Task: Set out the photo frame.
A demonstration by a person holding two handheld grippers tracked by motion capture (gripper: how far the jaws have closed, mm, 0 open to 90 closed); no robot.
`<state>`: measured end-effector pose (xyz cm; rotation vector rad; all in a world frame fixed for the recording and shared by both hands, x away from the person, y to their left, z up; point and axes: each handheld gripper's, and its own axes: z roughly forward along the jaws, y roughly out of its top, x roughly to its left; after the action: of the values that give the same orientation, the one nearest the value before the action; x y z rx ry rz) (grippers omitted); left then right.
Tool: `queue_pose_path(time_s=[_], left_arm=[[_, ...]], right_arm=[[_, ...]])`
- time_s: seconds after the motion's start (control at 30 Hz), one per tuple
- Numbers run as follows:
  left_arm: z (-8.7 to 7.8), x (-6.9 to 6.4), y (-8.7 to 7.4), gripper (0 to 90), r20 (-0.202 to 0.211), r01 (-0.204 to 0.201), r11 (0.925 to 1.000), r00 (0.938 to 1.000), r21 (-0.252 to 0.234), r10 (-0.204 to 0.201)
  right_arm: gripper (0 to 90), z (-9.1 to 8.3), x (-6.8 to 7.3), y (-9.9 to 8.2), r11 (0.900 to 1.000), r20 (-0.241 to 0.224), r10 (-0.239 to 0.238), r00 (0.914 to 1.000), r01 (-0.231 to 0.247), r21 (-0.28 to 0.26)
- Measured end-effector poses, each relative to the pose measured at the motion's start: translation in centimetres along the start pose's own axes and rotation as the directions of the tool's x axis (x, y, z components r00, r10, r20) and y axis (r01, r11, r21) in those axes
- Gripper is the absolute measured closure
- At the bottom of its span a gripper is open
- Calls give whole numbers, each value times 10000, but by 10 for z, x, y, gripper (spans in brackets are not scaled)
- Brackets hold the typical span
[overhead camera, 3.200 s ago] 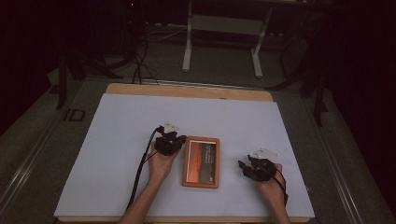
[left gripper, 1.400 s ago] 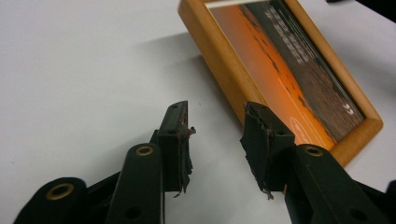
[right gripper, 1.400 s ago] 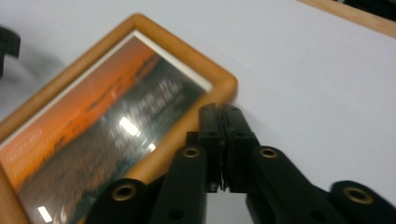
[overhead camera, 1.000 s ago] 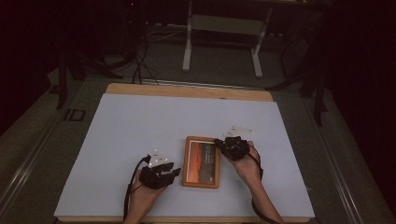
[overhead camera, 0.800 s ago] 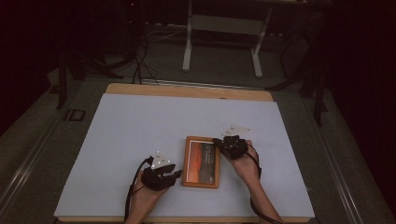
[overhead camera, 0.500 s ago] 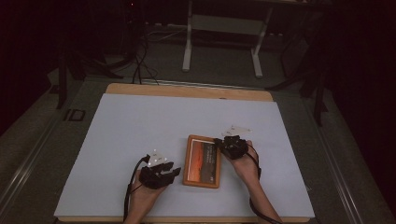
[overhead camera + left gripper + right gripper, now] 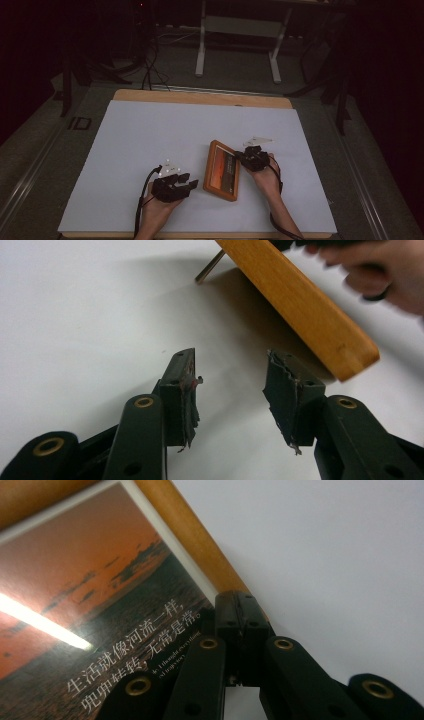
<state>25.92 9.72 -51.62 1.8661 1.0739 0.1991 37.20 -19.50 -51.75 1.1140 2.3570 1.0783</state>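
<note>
A wooden picture frame [image 7: 223, 171] sits near the front middle of the white surface [image 7: 150, 130], turned at a slant. It holds an orange sunset print with white Chinese lettering. In the left gripper view its near edge [image 7: 300, 305] is raised off the surface, with a thin stand leg [image 7: 209, 268] showing underneath, so we judge it tilted rather than lying flat.

At the frame's right edge we see the right gripper [image 7: 250, 158], carried by the person's right hand [image 7: 267, 176]. In the right gripper view its fingers [image 7: 243, 611] are pressed tight together against the wooden rim [image 7: 195, 540]. They appear to pinch that rim, though we cannot see the contact itself.

Just left of the frame, apart from it, the left gripper [image 7: 186, 184] rests low over the surface in the left hand [image 7: 159, 212]. Its fingers [image 7: 182, 385] stand at a middling gap and have just been opening, with nothing between them but bare surface.

We see some risk here. The hold is a narrow pinch on one edge, so the frame could pivot or slip free and drop flat on its glass. The stand leg could fold or skid on the smooth surface. The left gripper, if brought in, could knock the raised edge sideways.
</note>
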Motion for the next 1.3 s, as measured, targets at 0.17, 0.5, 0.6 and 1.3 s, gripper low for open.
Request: queue_pose_path(time_s=[0.17, 0.5, 0.6, 1.3], left_arm=[[-4, -6, 3, 530, 203, 21, 9997, 9998, -243, -16], [-10, -16, 8, 398, 410, 130, 9960, 9991, -886, -94], [-7, -20, 9, 355, 587, 166, 9957, 9982, -907, -113], [40, -30, 19, 334, 1000, 465, 9988, 9939, 124, -475]], right_arm=[[898, 0, -2, -1, 9999, -195, 140, 9997, -141, -33], [898, -1, -2, -2, 9998, -180, 141, 9997, -143, -104], [899, -1, -1, -2, 9999, -146, 120, 9998, -121, -97], [899, -1, 0, -5, 9995, -108, 148, 9998, -151, -270]])
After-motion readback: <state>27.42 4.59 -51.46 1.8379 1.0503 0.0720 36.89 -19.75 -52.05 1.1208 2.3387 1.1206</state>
